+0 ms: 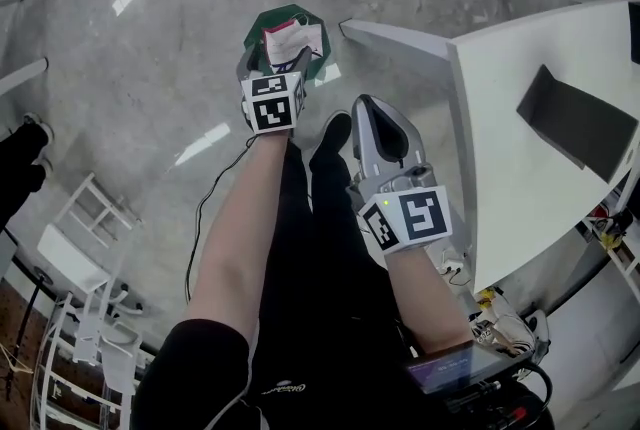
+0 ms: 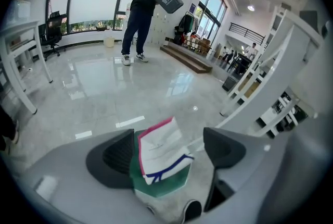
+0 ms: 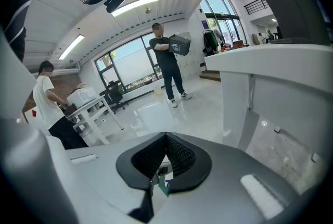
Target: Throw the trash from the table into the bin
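Trash paper (image 2: 158,151) sits in green bin (image 1: 262,24), 12 o'clock from left gripper (image 2: 171,146), jaws open; right gripper (image 3: 166,151) jaws closed, empty.

White packet (image 2: 158,152) with a red edge and a blue stripe, tilted in the open top of the green bin (image 1: 268,21) on the grey floor (image 1: 130,68)

A bright open-plan office: glossy grey stone floor (image 2: 104,77), tall windows (image 2: 91,4), white table (image 1: 520,208), black office chair (image 2: 52,35)
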`<state>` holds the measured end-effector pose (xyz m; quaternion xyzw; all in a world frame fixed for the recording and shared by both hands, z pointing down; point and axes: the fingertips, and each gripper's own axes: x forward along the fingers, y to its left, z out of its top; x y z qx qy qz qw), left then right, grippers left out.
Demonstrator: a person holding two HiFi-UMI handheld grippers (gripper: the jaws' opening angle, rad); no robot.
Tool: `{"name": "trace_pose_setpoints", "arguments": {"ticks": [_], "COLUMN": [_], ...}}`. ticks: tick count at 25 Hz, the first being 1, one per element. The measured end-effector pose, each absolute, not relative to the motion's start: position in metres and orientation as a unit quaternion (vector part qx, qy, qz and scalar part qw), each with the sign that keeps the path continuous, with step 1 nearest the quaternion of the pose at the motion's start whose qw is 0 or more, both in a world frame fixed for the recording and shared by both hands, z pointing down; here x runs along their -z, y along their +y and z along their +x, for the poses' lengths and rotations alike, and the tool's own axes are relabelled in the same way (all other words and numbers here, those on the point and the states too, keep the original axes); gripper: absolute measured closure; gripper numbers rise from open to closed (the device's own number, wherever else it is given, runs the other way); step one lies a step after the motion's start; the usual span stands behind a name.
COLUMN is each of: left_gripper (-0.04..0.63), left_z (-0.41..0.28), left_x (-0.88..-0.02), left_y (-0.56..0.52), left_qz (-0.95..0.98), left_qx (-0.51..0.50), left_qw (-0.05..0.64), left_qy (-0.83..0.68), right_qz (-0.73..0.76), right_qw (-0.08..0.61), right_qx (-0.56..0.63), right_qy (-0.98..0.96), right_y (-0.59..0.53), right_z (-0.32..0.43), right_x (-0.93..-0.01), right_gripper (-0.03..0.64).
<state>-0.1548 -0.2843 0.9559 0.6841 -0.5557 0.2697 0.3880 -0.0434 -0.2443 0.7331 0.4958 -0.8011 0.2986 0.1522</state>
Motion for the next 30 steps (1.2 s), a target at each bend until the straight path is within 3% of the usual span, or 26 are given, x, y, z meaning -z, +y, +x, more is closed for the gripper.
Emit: {"name": "trace_pose_setpoints", "arguments": {"ticks": [5,9,12,17,20,30], "left_gripper": [0.172,0.201,0.278,0.502,0.586,0.586], "left_z": [-0.156,-0.158,-0.163,-0.176,-0.18,-0.164], "left_x": [-0.941,-0.906,-0.852,-0.72,-0.629,-0.409], "left_y": [-0.29,-0.289,-0.293,-0.306,-0.297,-0.263], "left_qz": [0.687,0.691,0.7,0.725,0.745,0.789], "left_qx": [-0.267,-0.264,-0.255,-0.202,-0.176,-0.077], "left_qw": [0.379,0.372,0.35,0.293,0.251,0.138], "left_qy": [-0.56,-0.56,-0.568,-0.59,-0.592,-0.594], "right_qz": [0.5,0.499,0.499,0.497,0.497,0.488], "right_qw": [0.143,0.134,0.123,0.093,0.081,-0.001], "right_qx": [-0.295,-0.285,-0.269,-0.228,-0.21,-0.121], "right_qy": [-0.802,-0.807,-0.815,-0.832,-0.838,-0.864], "right_y": [-0.245,-0.247,-0.254,-0.268,-0.27,-0.265], "right_z": [-0.04,-0.04,-0.043,-0.048,-0.047,-0.052], "right_x": [-0.725,-0.7,-0.665,-0.588,-0.537,-0.379], "right_gripper": [0.615,0.615,0.615,0.615,0.615,0.617]}}
